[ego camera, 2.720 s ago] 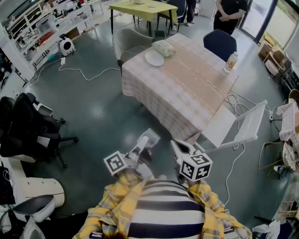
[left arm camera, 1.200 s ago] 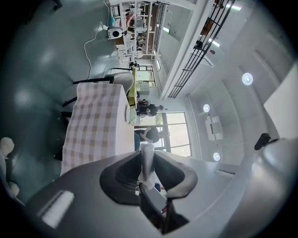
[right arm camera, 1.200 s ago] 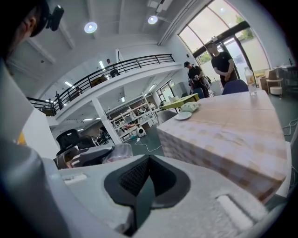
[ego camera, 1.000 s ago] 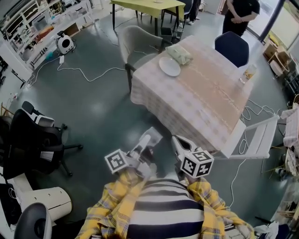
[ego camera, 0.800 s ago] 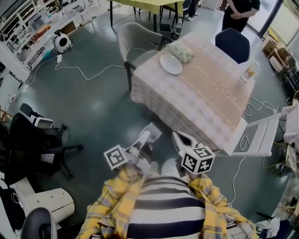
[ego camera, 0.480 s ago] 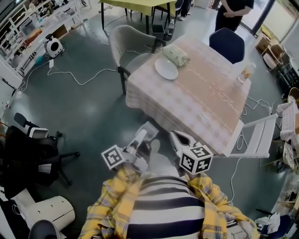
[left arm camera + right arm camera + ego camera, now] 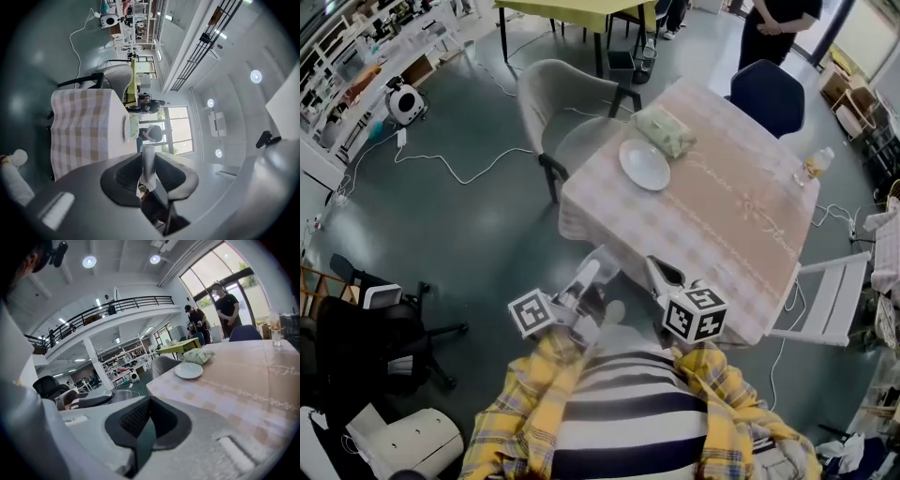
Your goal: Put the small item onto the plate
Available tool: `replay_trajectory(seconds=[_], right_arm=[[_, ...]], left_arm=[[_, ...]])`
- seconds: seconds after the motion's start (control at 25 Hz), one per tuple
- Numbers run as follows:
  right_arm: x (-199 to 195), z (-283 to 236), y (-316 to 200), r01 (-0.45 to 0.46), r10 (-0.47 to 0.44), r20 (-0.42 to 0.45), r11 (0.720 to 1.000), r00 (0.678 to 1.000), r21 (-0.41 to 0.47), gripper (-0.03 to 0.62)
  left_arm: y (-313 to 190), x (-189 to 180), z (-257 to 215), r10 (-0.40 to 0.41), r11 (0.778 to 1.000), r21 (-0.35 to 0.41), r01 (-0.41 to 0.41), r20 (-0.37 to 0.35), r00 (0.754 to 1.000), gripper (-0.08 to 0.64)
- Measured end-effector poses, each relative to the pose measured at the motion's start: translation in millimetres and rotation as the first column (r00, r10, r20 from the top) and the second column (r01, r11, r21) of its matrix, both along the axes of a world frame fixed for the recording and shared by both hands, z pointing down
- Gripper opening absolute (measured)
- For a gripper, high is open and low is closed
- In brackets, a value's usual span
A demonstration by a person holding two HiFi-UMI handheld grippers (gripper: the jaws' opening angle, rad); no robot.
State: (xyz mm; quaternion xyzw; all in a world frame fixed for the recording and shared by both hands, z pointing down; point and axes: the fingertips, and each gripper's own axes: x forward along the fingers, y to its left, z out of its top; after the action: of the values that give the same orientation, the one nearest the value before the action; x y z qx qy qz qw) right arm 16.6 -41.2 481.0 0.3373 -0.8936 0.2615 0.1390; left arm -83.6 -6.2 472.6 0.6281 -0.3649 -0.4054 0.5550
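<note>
A white plate (image 7: 644, 164) lies near the far left corner of the checked table (image 7: 712, 244), beside a green soft pack (image 7: 666, 129). Both grippers are held close to my body, short of the table's near edge. My left gripper (image 7: 600, 264) is closed on a small pale item (image 7: 147, 164) with a brownish round end, pinched between its pads. The plate (image 7: 126, 127) shows far off in the left gripper view. My right gripper (image 7: 658, 269) is shut with nothing in it; in its view the jaws (image 7: 149, 414) meet, and the plate (image 7: 189, 370) lies well ahead.
A grey armchair (image 7: 553, 98) stands at the table's left, a navy chair (image 7: 773, 89) at its far side, and a white folding chair (image 7: 825, 300) at its right. A bottle (image 7: 813, 166) stands by the right edge. A person (image 7: 773, 23) stands beyond. Cables cross the floor on the left.
The table has come nearer and now sits just ahead of both grippers. The grippers stay held before my body, jaws unchanged.
</note>
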Motion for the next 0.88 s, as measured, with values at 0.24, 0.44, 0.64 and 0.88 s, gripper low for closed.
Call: replay_trajectory(seconds=[0.24,0.44,0.64,0.88], right_arm=[[-13.7,4.0,-42.0,-0.013,0.013,-0.006,1.000,1.000,-0.022,0.000],[-16.7,0.1,-75.7,-0.026,0.026,-0.001,0.999,1.000,-0.020,-0.001],[-14.9,1.3,-101.6,-0.040,0.040,-0.005,0.999,0.999,-0.015,-0.002],[-11.8,0.5,-123.9,-0.052,0.052,-0.006,0.999,0.999,0.006,-0.002]], left_arm=[[-49.0,-9.4,-0.3,0.027,1.000,-0.012,-0.027,0.001,1.000,0.077],[-86.3,-7.5,-4.9,0.051,0.999,-0.013,-0.051,-0.003,0.999,0.077],[-118.0,-1.7,-3.7,0.087,0.996,-0.014,-0.087,0.003,0.996,0.077],[-144.8,6.7,0.7,0.121,0.993,-0.015,-0.121,0.022,0.992,0.077]])
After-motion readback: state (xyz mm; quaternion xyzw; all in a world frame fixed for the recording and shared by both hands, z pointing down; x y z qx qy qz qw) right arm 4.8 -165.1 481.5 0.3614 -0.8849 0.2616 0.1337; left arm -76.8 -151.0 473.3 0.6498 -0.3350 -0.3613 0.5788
